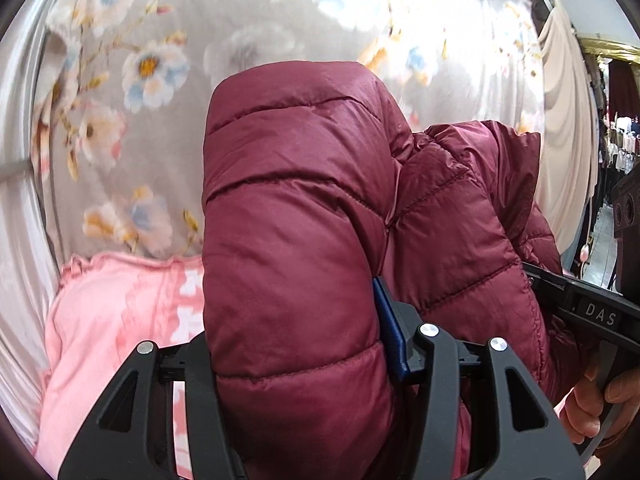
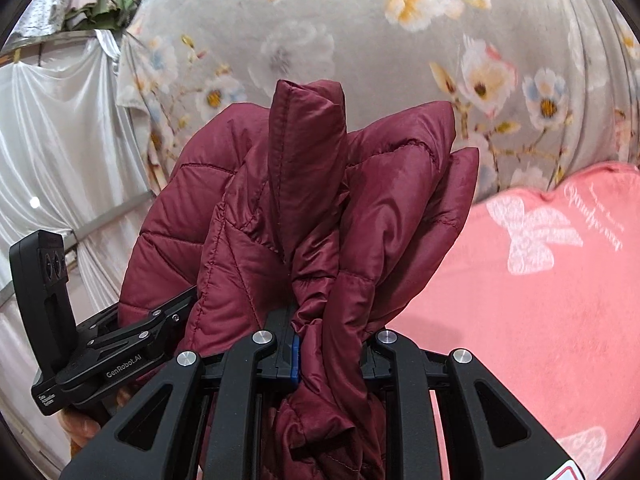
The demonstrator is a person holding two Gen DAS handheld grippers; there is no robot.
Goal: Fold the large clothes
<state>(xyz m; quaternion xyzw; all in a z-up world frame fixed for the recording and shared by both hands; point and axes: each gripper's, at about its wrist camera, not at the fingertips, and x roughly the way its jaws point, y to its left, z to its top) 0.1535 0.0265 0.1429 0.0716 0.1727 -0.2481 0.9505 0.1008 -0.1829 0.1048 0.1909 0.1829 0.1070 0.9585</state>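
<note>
Beyond my hand-held grippers spreads a grey floral bedsheet [image 1: 192, 40], with a pink printed blanket [image 2: 540, 300] lying below them. A dark red quilted puffer jacket [image 1: 296, 208] hangs between both: my left hand-held gripper [image 1: 296, 344] clamps a thick padded fold, my right hand-held gripper [image 2: 328, 344] pinches a bunched edge.

The left claw [image 1: 296, 344] stands about half open with padded jacket [image 1: 296, 208] bulk filling the gap between its fingers. The right claw [image 2: 328, 344] is pinched narrow on a bunched fold. A bare hand [image 1: 600, 404] grips the right claw's handle.
</note>
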